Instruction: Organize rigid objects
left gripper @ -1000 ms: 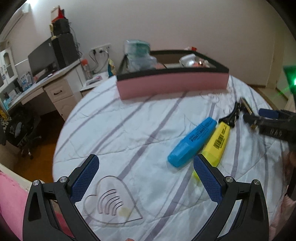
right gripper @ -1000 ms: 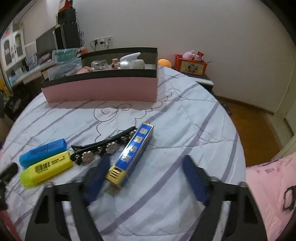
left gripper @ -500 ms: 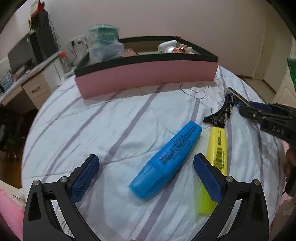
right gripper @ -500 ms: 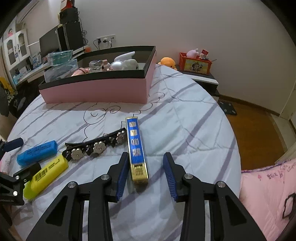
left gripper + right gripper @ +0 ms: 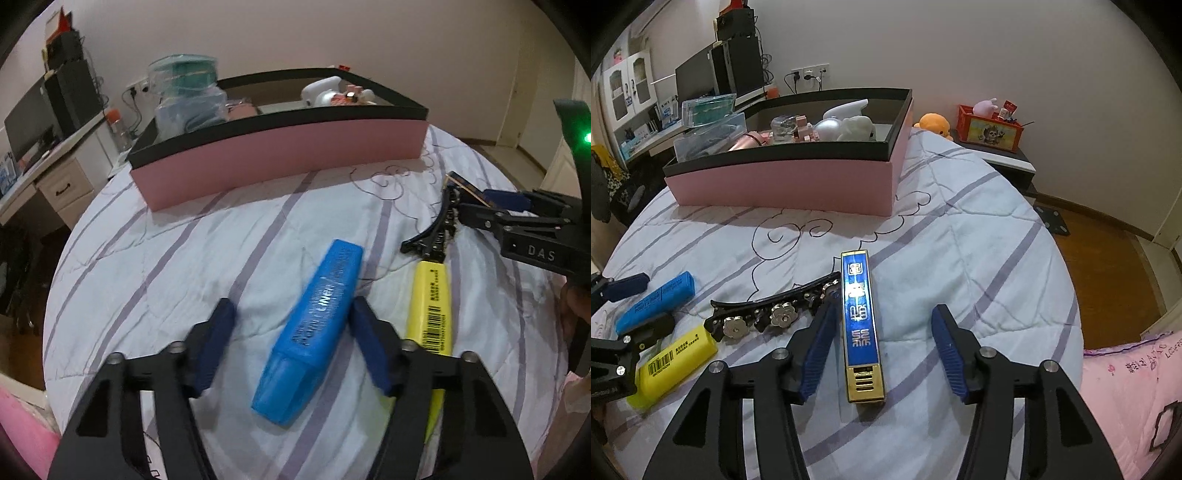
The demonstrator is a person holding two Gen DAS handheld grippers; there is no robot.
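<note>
The left gripper (image 5: 291, 341) has just been closing around the blue highlighter (image 5: 314, 328) on the bed; only one pad looks close, so no hold yet. The right gripper (image 5: 881, 350) has just been opening, with the blue-and-gold bar (image 5: 860, 325) loose between its pads. Next, I think, each must squeeze, lift, and go to the pink box (image 5: 783, 184) (already partly full).

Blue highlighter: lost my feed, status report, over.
Left gripper just closing around blue highlighter, not yet clamped. Right gripper reopened astride blue-gold box. Yellow highlighter close alongside.
</note>
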